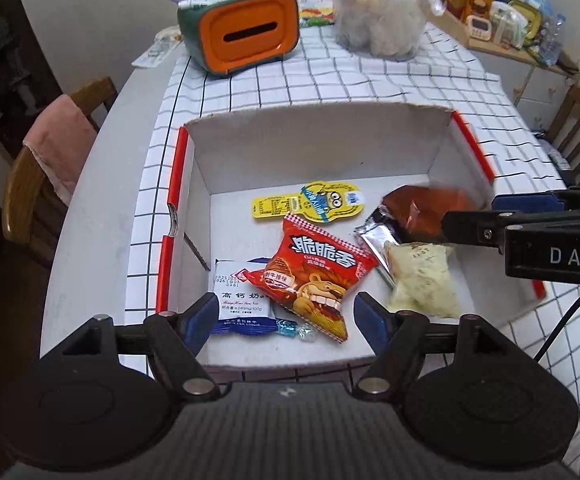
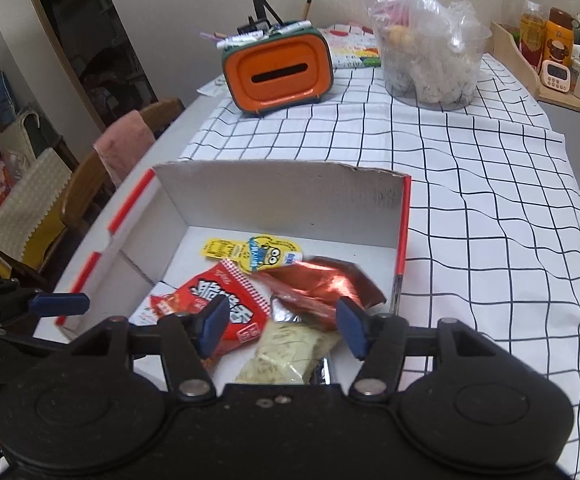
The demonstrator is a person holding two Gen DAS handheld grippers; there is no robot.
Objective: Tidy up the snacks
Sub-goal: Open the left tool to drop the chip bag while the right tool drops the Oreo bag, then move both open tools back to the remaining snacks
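A white cardboard box (image 1: 322,148) with red edges sits on the checked cloth and holds snacks: a yellow Minions pack (image 1: 310,202), a red crisp packet (image 1: 316,276), a white-blue milk packet (image 1: 242,300), a pale green packet (image 1: 422,280), a silver-edged wrapper and a blurred red foil packet (image 1: 426,208). The box also shows in the right wrist view (image 2: 290,196), with the red foil packet (image 2: 322,286) lying loose. My left gripper (image 1: 284,320) is open and empty above the box's near edge. My right gripper (image 2: 284,324) is open and empty above the box's right side.
An orange and green tissue box (image 1: 246,32) and a clear plastic bag in a tub (image 1: 382,20) stand at the back of the table. A shelf of jars (image 1: 502,12) is at back right. Wooden chairs stand left (image 1: 50,168) and right (image 1: 578,136).
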